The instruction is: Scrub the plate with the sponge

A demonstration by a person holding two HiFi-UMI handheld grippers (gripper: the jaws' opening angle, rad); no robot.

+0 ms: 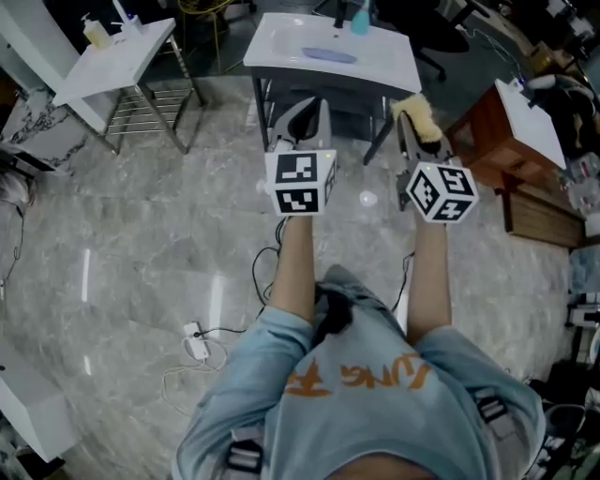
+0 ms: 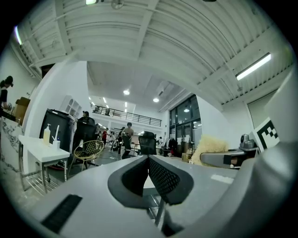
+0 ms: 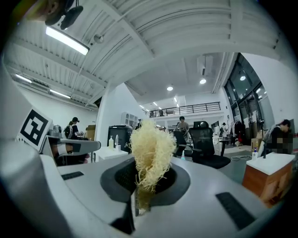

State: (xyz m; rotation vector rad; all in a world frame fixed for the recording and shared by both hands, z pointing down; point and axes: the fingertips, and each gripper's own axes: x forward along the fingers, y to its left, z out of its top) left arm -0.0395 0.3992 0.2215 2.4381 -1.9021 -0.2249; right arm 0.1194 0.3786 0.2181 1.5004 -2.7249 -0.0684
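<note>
Fingers [image 3: 122, 176] of the right gripper [image 3: 145, 169] pinch the sponge [image 3: 150, 148], left gripper [image 2: 149, 161] fingers [image 2: 165, 179] closed empty, plate [image 1: 330, 54] in the sink [image 1: 394, 64].

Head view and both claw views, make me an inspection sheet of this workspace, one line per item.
Surface: white sink on a stand.
Job's things: plate lying in the sink; sponge in the right claw.
Clutter: bottle at the sink's back edge.
Grippers: left claw shut, empty; right claw shut on the sponge.
Cables: white cord on the floor.
Surroundings: side table left, wooden cabinet right.
</note>
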